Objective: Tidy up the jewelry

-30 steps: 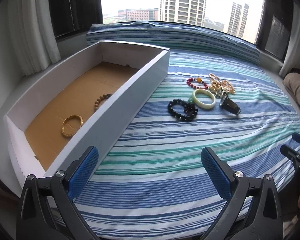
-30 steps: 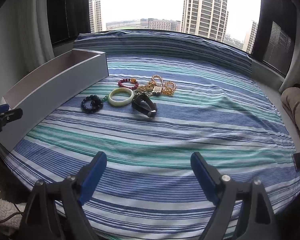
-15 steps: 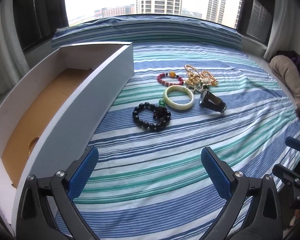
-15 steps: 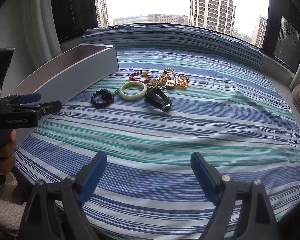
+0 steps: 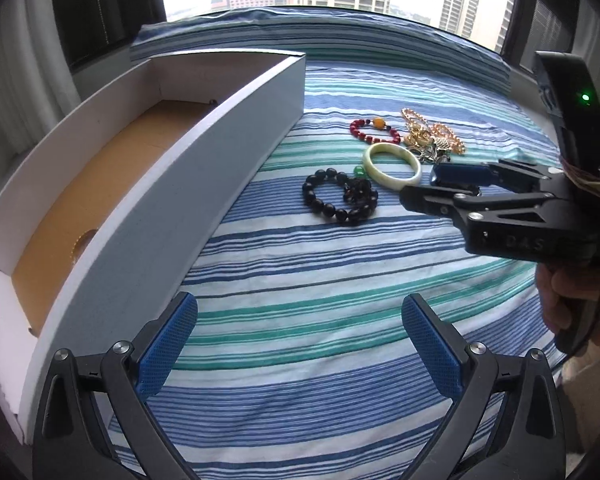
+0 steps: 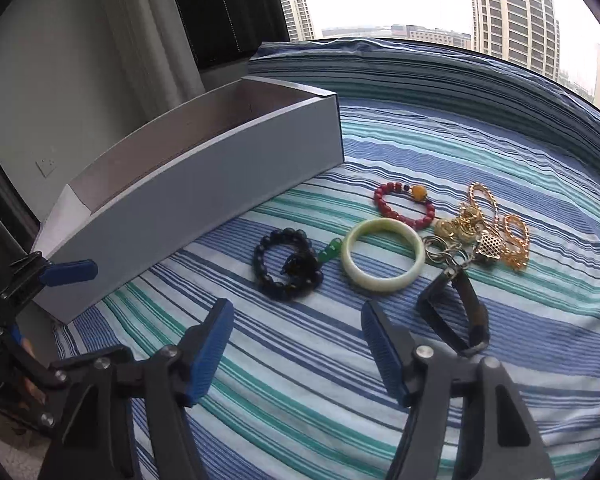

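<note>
A white box [image 5: 204, 168] with a brown floor stands at the left, and a gold bead bracelet [image 5: 78, 242] peeks from behind its wall. On the striped sheet lie a black bead bracelet [image 6: 288, 266], a pale jade bangle [image 6: 382, 256], a red bead bracelet [image 6: 404, 206], gold chains [image 6: 488, 228] and a black strap [image 6: 458, 310]. My right gripper [image 6: 296, 320] hovers just in front of the black beads and the bangle. Its jaws are closing with nothing between them. My left gripper [image 5: 300, 320] is open and empty near the box's near end.
The striped sheet [image 5: 320, 288] covers the whole bed, with a folded striped roll [image 5: 340, 40] along the window at the back. A hand [image 5: 560, 304] holds the right gripper's handle at the right edge. Curtains hang at both sides.
The right gripper has swung in towards the jewelry, which now looks much closer, and its jaws have narrowed. In the left wrist view it now reaches in from the right, hiding the black strap.
</note>
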A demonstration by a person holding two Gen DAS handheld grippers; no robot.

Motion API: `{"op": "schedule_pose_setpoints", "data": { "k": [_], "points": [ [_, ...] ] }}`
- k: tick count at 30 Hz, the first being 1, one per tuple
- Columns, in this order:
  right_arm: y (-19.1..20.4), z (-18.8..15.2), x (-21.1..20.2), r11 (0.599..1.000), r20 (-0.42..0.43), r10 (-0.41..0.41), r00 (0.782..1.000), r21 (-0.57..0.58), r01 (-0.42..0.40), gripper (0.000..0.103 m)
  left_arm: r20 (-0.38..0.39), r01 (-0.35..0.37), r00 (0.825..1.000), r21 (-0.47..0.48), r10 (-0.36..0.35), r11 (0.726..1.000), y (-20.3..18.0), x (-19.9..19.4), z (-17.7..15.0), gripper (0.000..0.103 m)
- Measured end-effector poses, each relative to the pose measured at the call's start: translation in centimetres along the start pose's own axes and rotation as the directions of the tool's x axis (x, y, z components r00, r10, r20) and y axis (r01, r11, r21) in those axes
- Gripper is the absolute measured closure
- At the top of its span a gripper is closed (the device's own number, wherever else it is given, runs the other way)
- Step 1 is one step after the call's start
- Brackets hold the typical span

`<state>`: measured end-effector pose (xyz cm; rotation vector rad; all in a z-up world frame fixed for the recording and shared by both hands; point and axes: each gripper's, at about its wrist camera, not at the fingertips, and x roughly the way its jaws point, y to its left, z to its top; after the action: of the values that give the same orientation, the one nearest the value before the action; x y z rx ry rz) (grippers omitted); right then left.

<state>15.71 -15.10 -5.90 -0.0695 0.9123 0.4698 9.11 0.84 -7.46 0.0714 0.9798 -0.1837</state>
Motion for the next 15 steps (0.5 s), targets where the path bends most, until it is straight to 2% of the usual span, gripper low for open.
{"op": "schedule_pose_setpoints", "data": {
  "k": [2,4,5,6,7,8,9,10,11,12,15],
  "points": [
    [0.7,1.3,2.6,0.998,-0.021,-0.013,1.0,-0.059,0.011,0.036,0.001,-0.003,1.0,-0.019,0.003,1.0,0.8,-0.5,-0.6,0.001],
    [1.1,2.0,5.0,0.996,-0.052,-0.021,0.998,-0.086,0.017,0.043,0.005,-0.005,1.0,-0.033,0.005,0.999,1.5,-0.8,-0.9,0.001],
    [1.1,2.3,5.8,0.996,-0.067,-0.021,0.998,-0.092,0.015,0.052,0.006,-0.006,1.0,-0.038,0.006,0.999,1.8,-1.0,-1.0,0.001],
    [1.2,2.4,6.6,0.995,-0.082,-0.03,0.996,-0.098,0.022,0.056,0.008,-0.006,1.0,-0.043,0.007,0.999,2.1,-1.0,-1.0,0.001],
    [1.1,2.4,7.2,0.994,-0.095,-0.043,0.995,-0.104,0.033,0.056,0.009,-0.007,1.0,-0.047,0.008,0.999,2.3,-1.0,-1.0,0.001],
    [1.1,2.5,7.7,0.993,-0.102,-0.058,0.993,-0.109,0.047,0.057,0.01,-0.01,1.0,-0.05,0.011,0.999,2.6,-1.0,-1.0,0.001],
    [0.9,2.5,8.1,0.992,-0.105,-0.071,0.992,-0.11,0.059,0.061,0.01,-0.013,1.0,-0.054,0.013,0.998,2.7,-0.9,-1.0,0.001],
    [0.7,2.5,8.3,0.993,-0.109,-0.066,0.992,-0.106,0.054,0.067,0.009,-0.012,1.0,-0.057,0.013,0.998,2.9,-0.8,-1.0,0.001],
    [0.6,2.5,8.5,0.994,-0.12,-0.049,0.992,-0.099,0.037,0.081,0.008,-0.01,1.0,-0.06,0.01,0.998,3.0,-0.8,-1.1,0.001],
    [0.4,2.5,8.7,0.995,-0.124,-0.044,0.991,-0.097,0.032,0.088,0.004,-0.008,1.0,-0.063,0.008,0.998,3.1,-0.6,-1.1,0.001],
    [0.2,2.5,7.8,0.996,-0.105,-0.03,0.994,-0.081,0.021,0.09,-0.003,-0.008,1.0,-0.069,0.008,0.998,3.2,-0.3,-1.3,0.001]
  ]
}}
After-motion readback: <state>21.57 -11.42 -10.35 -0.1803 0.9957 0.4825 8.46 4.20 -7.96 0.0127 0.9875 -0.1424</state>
